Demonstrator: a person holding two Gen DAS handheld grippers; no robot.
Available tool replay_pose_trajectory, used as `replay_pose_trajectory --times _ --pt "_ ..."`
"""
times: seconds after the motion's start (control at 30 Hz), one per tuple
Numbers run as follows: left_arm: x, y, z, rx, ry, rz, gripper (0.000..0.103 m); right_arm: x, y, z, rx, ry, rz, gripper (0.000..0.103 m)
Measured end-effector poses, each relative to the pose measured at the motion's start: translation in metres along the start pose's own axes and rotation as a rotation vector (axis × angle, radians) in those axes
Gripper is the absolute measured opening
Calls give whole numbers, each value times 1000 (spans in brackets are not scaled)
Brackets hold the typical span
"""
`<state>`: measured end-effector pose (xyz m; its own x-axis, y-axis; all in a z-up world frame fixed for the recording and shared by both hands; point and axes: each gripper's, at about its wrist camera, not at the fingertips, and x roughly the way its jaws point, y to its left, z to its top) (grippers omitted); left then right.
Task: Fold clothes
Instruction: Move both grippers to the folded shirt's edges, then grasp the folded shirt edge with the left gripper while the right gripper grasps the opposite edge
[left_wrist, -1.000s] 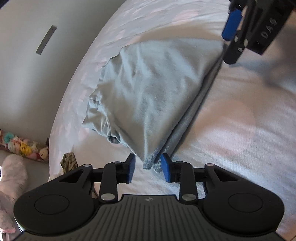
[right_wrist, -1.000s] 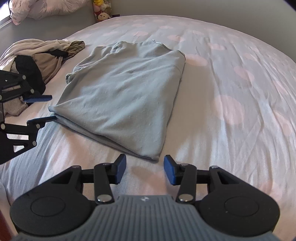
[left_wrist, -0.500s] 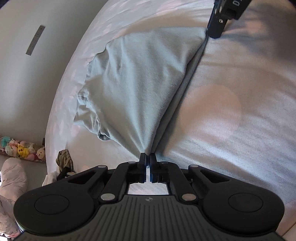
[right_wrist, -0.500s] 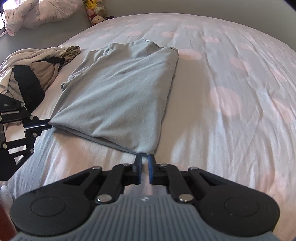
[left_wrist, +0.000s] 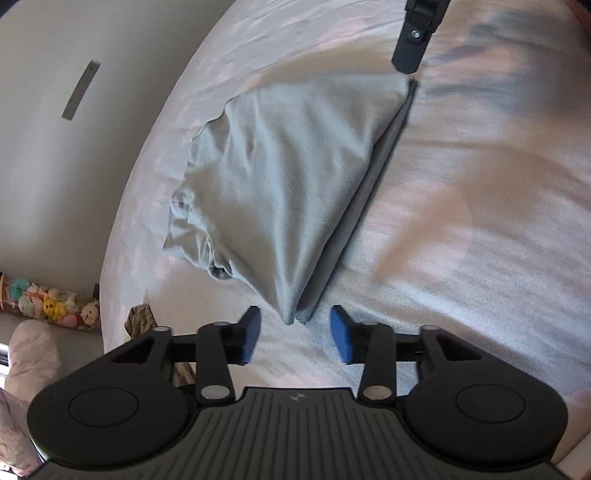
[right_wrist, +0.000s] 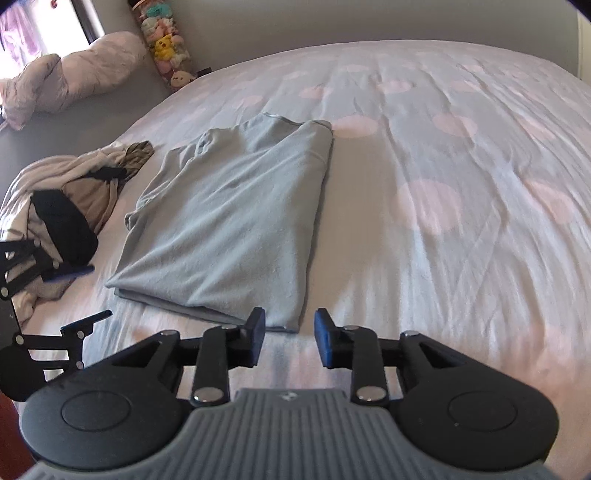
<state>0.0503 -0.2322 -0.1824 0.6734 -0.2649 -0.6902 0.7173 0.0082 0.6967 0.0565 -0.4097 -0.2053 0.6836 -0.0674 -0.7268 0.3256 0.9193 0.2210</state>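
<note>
Just ahead of the left hand-held gripper (left_wrist: 294, 334), a folded pale grey-green cotton shirt (left_wrist: 280, 192) lay flat on the bed with its white, pink-dotted cover (left_wrist: 480, 221). One near corner of the shirt sat between the spread blue fingertips (left_wrist: 341, 334) of that gripper, apart from both; its jaws stood wide and held nothing. The right hand-held gripper (right_wrist: 289, 338) was likewise wide and empty, with the other near corner of the shirt just in front of its left fingertip. Beyond the shirt's far corner in the left wrist view, a black part of the right gripper showed at the top edge. To the left of the right gripper lay a rumpled heap of beige, white and black clothes (right_wrist: 62, 206). Farther off in that direction stood a row of small plush toys (right_wrist: 166, 48) against the wall.
</note>
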Motion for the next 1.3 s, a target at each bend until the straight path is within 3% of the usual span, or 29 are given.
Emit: replay_pose_trajectory --times 0.13,0.2,0.4,0.67,0.77,0.87,0.93,1.07,1.13,1.2,1.3 --pt "8 -18 1 105 19 14 52 5 27 -4 -173 17 -26 44" --pt "10 -22 2 135 9 33 52 8 38 -8 -249 26 -55 52" --pt "20 -20 4 128 -4 51 54 20 52 -14 -353 67 -77 57" --pt "31 -13 9 88 -37 66 54 37 84 -29 -632 7 -216 64" --pt "32 -9 10 59 -45 54 48 43 95 -35 -732 -15 -262 64" --pt "30 -5 10 24 -52 18 32 45 98 -38 -784 -36 -285 62" --pt "29 -5 10 22 -54 13 30 47 100 -40 -820 -50 -302 61" --pt "27 -1 9 -22 -54 -10 24 53 108 -48 -934 -74 -340 52" --pt "26 4 8 -66 -51 -33 21 56 111 -51 -984 -69 -346 43" --pt "26 10 7 -109 -48 -56 18 56 111 -49 -994 -52 -337 22" --pt "23 18 8 -157 -41 -87 11 53 109 -40 -981 -33 -323 12"
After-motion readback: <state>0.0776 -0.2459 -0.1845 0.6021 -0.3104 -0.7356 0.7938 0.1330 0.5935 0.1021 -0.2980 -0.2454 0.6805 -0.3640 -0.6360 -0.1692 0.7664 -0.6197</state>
